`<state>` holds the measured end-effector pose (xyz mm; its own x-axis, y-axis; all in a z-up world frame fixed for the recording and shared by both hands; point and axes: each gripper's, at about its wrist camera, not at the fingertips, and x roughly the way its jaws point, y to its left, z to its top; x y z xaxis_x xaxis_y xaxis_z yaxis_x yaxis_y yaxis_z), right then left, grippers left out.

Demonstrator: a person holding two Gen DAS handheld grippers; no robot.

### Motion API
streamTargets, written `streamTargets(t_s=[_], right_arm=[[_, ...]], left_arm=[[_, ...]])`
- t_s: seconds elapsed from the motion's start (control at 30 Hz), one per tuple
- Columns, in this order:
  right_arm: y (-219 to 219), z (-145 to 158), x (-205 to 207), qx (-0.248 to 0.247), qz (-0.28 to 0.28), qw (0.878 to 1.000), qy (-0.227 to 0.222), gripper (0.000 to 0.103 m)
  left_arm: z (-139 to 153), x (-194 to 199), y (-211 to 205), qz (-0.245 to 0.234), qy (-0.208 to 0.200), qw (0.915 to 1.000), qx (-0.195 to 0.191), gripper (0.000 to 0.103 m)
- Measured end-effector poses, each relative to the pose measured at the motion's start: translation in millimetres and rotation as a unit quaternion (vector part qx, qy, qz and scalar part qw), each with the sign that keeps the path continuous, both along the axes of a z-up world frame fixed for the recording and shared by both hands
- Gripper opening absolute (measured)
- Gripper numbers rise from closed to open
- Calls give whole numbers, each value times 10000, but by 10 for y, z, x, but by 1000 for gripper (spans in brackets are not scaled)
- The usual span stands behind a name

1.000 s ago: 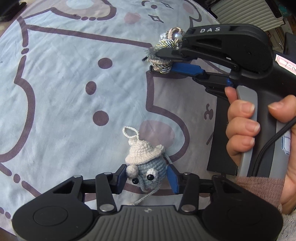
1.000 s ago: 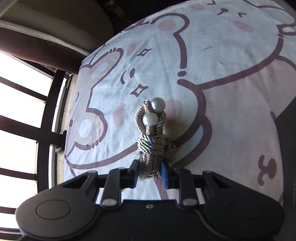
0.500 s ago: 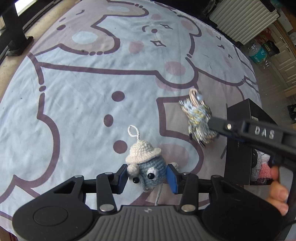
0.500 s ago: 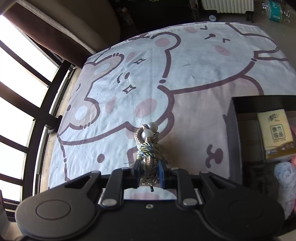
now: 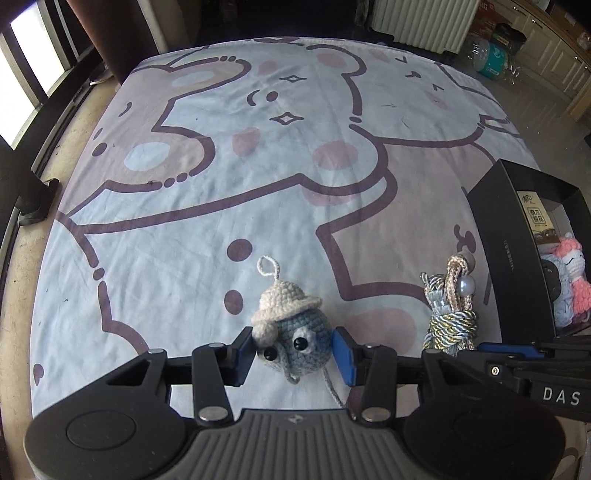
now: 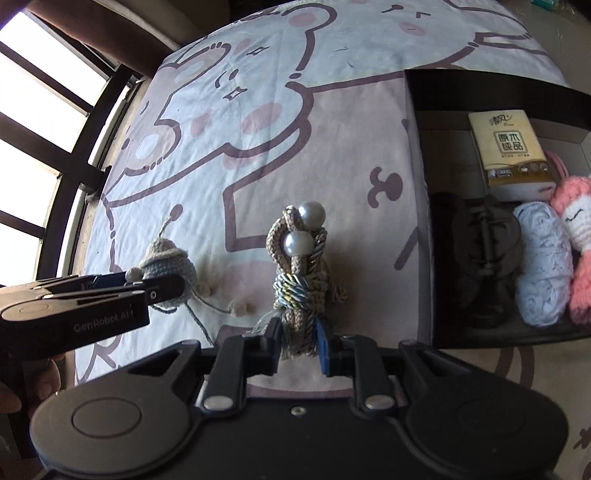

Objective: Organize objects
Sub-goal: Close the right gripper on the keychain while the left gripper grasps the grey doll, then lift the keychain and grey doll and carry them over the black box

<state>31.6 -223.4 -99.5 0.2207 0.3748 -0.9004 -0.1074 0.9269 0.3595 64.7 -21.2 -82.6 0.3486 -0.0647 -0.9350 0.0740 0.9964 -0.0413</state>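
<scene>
The right gripper point(image 6: 297, 343) has its fingers clamped on the knotted cord bundle point(image 6: 299, 280), low in the frame's centre, beside the black box point(image 6: 417, 206) at right. The left gripper point(image 5: 293, 356) pinches the crochet toy point(image 5: 295, 332), bottom centre. Both items look mid-carry; next each needs lifting over the box wall and releasing inside.

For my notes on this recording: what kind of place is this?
Probably a room at home: a cartoon bear sheet covers a bed or table, with a window, a radiator and cabinets.

Bed point(image 5: 184, 258) under a cartoon-bear sheet point(image 5: 295, 177), black box point(image 5: 513, 258) resting near its edge
</scene>
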Motion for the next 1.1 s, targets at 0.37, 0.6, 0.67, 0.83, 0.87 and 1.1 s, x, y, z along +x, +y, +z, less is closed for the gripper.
streamTargets(t_s=[0.37,0.6,0.67,0.83,0.87,1.1], right_arm=[[50,-47,135,32,-367,9992,-134,34],[122,-189,188,-8,-271,9996,-4,33],[121,-202,171,9,-221,9998,-8,32],[75,-174,153,103,-246,9996,-24,32],[74,-172,148,106,-240,9997,-25,32],[21,-111,129,256,-327,9991,-131,31]], left_arm=[[-135,56,243,968,505,9920,-625,56],[-183,84,311,1321,569,9860,-845,56],[-213,92,316,1328,654,9852,-866,54],[-202,96,322,1329,658,9852,-860,50],[-190,93,313,1302,635,9859,-834,50],[28,76,235,1027,160,9926,-624,50]])
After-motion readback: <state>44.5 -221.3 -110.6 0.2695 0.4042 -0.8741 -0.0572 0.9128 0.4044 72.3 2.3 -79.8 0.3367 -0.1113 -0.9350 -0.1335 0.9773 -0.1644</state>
